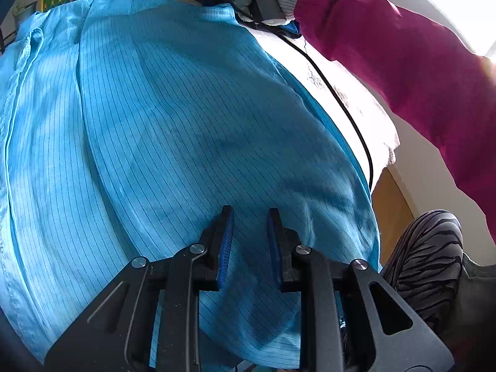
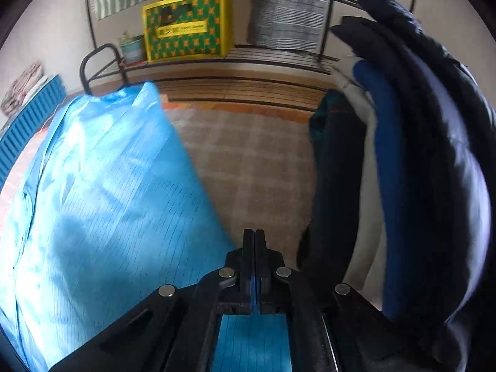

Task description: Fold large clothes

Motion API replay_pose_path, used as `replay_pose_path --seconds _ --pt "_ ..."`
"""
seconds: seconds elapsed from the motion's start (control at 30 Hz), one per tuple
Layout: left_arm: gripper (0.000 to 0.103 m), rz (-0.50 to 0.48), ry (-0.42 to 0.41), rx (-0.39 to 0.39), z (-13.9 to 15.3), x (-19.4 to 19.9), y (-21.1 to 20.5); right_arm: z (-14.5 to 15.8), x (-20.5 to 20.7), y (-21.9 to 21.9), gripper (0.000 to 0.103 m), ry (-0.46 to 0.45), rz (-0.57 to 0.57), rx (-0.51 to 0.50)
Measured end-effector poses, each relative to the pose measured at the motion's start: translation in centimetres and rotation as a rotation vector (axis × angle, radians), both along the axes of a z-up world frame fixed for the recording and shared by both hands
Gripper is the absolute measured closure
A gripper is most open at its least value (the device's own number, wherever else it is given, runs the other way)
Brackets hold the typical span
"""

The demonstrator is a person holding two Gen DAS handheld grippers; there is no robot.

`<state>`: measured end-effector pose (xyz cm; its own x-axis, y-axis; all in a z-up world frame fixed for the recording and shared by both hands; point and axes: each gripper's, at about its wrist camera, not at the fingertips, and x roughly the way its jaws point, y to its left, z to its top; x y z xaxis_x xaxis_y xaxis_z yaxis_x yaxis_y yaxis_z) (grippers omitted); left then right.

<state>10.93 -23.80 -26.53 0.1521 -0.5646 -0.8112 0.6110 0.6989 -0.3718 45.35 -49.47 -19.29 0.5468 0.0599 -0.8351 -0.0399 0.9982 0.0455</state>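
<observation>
My left claw (image 1: 248, 241) is part-spread over the blue coat (image 1: 173, 117) spread on the tabletop (image 1: 356, 93), right claw (image 2: 254, 248) pressed together; thin, slippery, floppy fabric, so I'd pinch hems or corners.

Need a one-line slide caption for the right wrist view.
Right gripper shut beside the blue striped garment, dark clothes piled opposite.
</observation>
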Motion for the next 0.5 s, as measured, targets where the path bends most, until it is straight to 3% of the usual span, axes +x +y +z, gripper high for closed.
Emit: replay_pose_path --seconds 0.03,0.1,0.13,0.17,0.3,0.33,0.37,0.4,0.5 --pt "0.082 -0.001 0.0 -0.001 0.0 0.0 0.0 0.4 0.0 -0.3 0.102 0.004 0.023 0.074" --pt "0.082 -0.001 0.001 -0.001 -0.1 0.1 -0.1 0.4 0.2 -0.4 0.073 0.051 0.074 0.133" --pt "0.082 0.0 0.001 -0.001 -0.1 0.1 -0.1 0.2 0.3 -0.1 0.049 0.059 0.086 0.1" --pt "0.082 0.0 0.001 -0.002 -0.1 0.1 0.0 -0.1 0.5 0.1 0.042 0.068 0.095 0.066" --pt "0.082 -0.005 0.001 -0.006 -0.1 0.2 0.1 -1.9 1.2 0.4 0.049 0.102 0.092 0.093" --pt "0.082 -0.006 0.001 -0.007 -0.1 0.2 0.1 -2.3 1.5 0.4 0.062 0.113 0.098 0.112" --pt "0.082 -0.007 0.001 -0.006 -0.1 0.3 0.1 -2.7 1.4 0.5 0.091 0.123 0.107 0.125" --pt "0.082 -0.008 0.001 -0.006 -0.1 0.3 0.1 -2.9 1.4 0.8 0.103 0.125 0.111 0.115" --pt "0.082 -0.008 0.001 -0.011 -0.1 0.4 0.2 -2.0 1.3 1.6 0.103 0.06 0.107 -0.035"
